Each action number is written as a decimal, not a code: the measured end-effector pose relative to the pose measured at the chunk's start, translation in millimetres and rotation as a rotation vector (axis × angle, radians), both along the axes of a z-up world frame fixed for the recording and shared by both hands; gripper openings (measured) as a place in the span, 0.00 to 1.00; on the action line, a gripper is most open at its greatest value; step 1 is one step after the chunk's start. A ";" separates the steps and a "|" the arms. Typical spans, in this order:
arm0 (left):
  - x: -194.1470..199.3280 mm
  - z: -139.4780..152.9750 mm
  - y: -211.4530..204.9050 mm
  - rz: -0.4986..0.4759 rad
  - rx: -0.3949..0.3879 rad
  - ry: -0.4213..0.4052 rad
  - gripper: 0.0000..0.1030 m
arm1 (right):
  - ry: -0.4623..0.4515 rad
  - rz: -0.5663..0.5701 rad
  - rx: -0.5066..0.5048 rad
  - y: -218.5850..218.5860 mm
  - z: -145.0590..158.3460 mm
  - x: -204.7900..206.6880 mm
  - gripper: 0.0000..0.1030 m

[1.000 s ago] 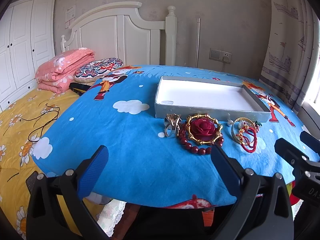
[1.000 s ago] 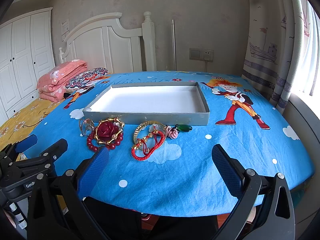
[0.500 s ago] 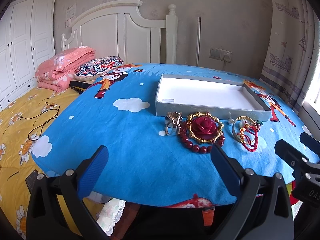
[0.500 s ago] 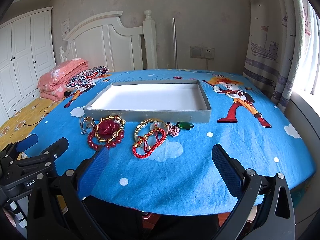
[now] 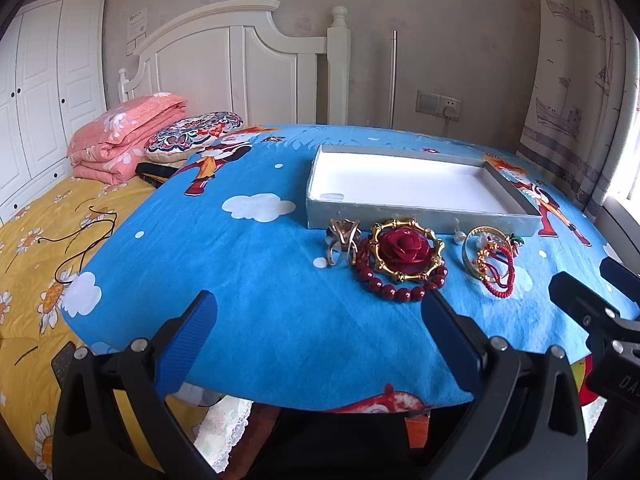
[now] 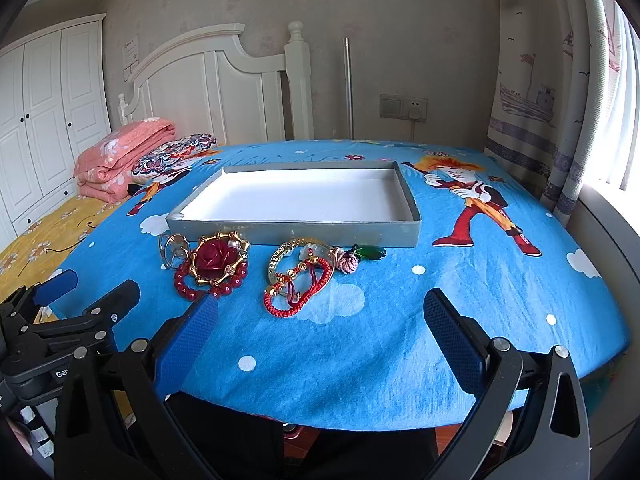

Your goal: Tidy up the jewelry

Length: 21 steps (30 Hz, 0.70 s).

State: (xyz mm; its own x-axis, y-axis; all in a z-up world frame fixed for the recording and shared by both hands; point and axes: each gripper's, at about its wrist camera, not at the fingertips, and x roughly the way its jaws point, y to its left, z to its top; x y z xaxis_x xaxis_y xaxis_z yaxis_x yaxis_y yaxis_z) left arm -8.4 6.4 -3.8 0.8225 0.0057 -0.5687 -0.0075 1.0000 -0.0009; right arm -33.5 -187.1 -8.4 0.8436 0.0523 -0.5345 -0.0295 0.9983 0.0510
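Shallow grey tray [image 6: 296, 229], white inside, empty. Along its near wall, on the blue cloth: silver ring [image 6: 170, 249], gold-framed red rose [image 6: 215, 259] over dark red beads [image 6: 188, 285], gold bangle [image 6: 282, 255] tangled with red cord bracelet [image 6: 298, 290] (partly overlapping), pink rose charm [image 6: 347, 262], green stone [image 6: 370, 252].

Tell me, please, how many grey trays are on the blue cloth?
1. The grey tray lies on the blue cloth, just behind the row of jewelry, and it holds none of it. No other tray shows in either view.
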 end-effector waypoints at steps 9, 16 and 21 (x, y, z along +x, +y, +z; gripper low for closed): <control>-0.9 0.2 -2.5 0.000 0.016 -0.009 0.96 | -0.020 0.005 -0.016 2.4 2.1 1.3 0.93; -2.6 3.5 -0.4 -0.002 0.038 -0.058 0.96 | -0.056 0.012 -0.005 0.8 -0.7 3.3 0.93; 4.9 -2.1 1.8 -0.004 0.061 -0.059 0.96 | -0.055 0.011 0.008 -1.4 -10.4 14.1 0.90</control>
